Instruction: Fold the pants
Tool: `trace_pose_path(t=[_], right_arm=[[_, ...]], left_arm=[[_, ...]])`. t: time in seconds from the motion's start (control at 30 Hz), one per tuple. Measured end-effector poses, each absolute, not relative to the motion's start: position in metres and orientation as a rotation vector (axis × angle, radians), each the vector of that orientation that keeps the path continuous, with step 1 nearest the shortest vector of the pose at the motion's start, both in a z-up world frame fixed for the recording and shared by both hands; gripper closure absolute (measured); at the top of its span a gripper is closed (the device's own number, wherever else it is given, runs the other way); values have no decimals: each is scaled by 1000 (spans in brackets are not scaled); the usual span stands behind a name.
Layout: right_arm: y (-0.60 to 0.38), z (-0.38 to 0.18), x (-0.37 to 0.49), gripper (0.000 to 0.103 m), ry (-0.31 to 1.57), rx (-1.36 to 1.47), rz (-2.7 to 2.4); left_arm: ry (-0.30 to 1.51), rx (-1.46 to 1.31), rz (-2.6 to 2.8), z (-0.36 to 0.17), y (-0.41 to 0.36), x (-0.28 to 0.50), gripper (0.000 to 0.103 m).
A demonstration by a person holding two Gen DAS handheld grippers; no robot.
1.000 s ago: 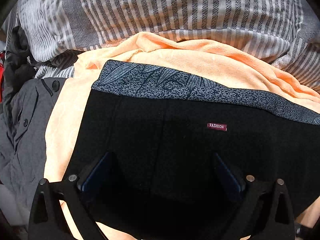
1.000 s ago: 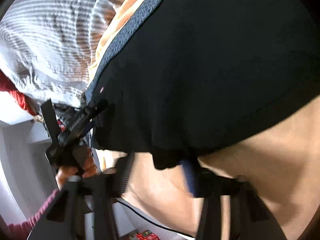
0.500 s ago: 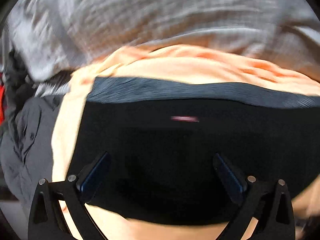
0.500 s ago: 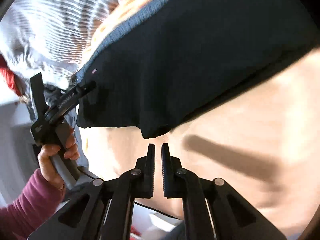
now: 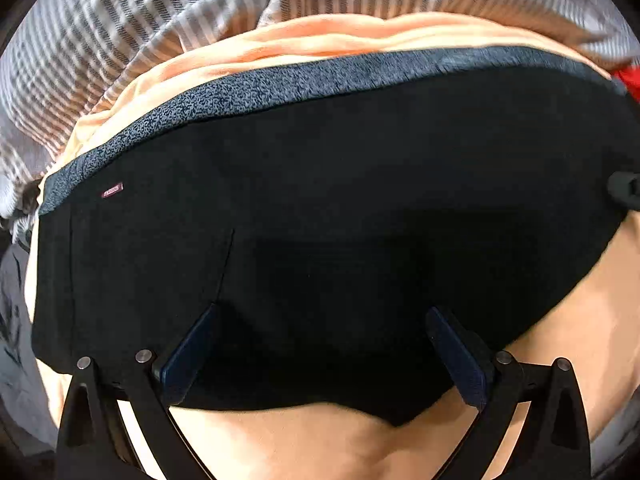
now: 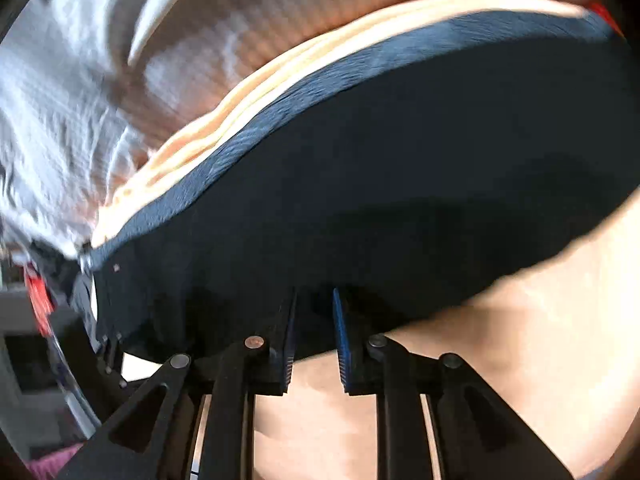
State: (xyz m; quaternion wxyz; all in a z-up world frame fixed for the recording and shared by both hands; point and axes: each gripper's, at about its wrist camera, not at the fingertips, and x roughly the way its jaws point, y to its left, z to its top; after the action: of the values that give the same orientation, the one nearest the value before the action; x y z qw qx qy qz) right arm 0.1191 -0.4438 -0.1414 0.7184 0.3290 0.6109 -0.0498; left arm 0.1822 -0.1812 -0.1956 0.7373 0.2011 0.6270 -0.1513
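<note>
Black pants (image 5: 340,184) flat on orange sheet (image 5: 312,42), left claw (image 5: 324,344) wide, right claw (image 6: 314,336) narrow, opening, bare sheet beyond hem

Right gripper (image 6: 314,316) jaws were opening over the near edge of black pants (image 6: 400,184), lying on peach cloth (image 6: 540,340); striped bedding (image 6: 80,100) behind, blurred.

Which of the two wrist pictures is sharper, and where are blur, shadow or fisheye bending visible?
Left wrist view: mostly sharp, the speckled waistband readable, a dark shadow on the black pants, the striped bedding slightly smeared. Right wrist view: strong motion blur on bedding and waistband, warm light over the orange cloth. Both views bend straight edges and darken at the corners.
</note>
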Motion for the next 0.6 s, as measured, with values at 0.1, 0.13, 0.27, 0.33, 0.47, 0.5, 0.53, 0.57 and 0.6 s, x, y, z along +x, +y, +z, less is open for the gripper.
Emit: trace_pose_path(t=[0.1,0.13,0.27,0.33,0.47,0.5,0.53,0.57,0.6], right_arm=[[-458,-130,98,74,1334,765,-119],[-463,-125,89,54,1339,758,-134],[-491,-115,57,38,1323,790,-174],[-509,-114,39,38,1309,848,-195],[-545,-117,12,37,1270,953,-236],[-551,-116,8,36,1262,963,-240],[-562,-116,4,36,1246,982,-243],[-570,-116,0,36,1231,994,-244],[-574,-116,1,36,1220,1001,-247]], left_arm=[[1446,427,-270,-189,-181,191,0],[1451,417,-258,-184,-182,193,0],[1418,388,-272,-159,-210,192,0],[1409,388,-299,-151,-230,190,0],[1404,398,-372,-142,-281,185,0],[1404,397,-385,-141,-292,185,0],[1405,395,-398,-140,-305,185,0],[1409,389,-410,-139,-318,185,0],[1413,381,-421,-139,-331,184,0]])
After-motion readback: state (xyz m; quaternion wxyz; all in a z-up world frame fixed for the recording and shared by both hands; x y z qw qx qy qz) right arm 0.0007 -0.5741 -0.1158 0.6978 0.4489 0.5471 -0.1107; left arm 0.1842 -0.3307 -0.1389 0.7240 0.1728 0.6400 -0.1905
